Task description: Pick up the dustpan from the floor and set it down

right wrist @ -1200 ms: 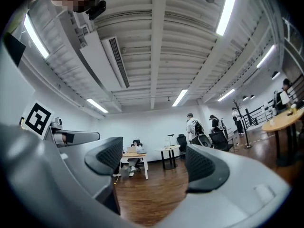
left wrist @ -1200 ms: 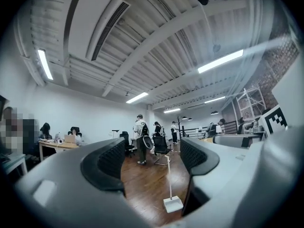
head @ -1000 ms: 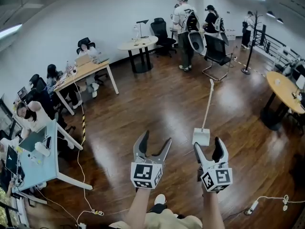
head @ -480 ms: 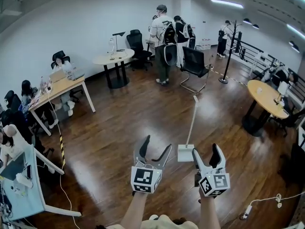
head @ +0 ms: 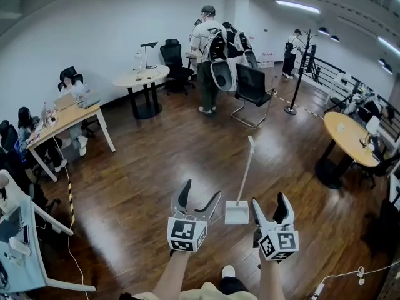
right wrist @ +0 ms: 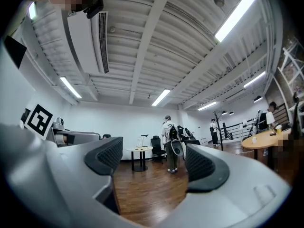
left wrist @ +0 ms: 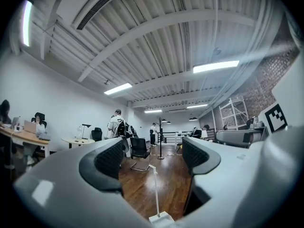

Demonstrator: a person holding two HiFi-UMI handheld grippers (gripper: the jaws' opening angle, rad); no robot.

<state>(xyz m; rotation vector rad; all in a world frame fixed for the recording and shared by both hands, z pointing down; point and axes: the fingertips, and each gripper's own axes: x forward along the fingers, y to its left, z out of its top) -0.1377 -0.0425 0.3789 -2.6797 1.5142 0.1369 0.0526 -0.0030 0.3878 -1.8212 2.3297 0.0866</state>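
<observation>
Head view: the dustpan (head: 237, 212) stands on the wood floor (head: 144, 167) just ahead of the two grippers. Its white pan lies flat on the boards and its long thin handle (head: 245, 167) rises, leaning a little away from the person. The left gripper (head: 200, 194) hangs just left of the pan and the right gripper (head: 270, 204) just right of it. Neither touches it, and both claws are spread with nothing in them. The pan is the only container close by; nothing shows in it, though it is too small here to be sure. Left gripper view: the jaws stand wide apart, and the dustpan (left wrist: 160, 217) sits low in the opening, beyond the tips, with the handle (left wrist: 155, 186) running up the middle of the gap. This claw looks the better lined up for a take. Right gripper view: the jaws are likewise spread and bare. Between them lie only floor and a far-off person (right wrist: 169, 137) by a chair (right wrist: 155, 145); the dustpan is out of this view. The dustpan looks like light, stiff plastic, so weight should be no trouble. The handle is probably smooth and may turn in a pinch, letting the pan swing. The handle seems the place to hold, fairly low, so the pan hangs steady and can go down flat.
</observation>
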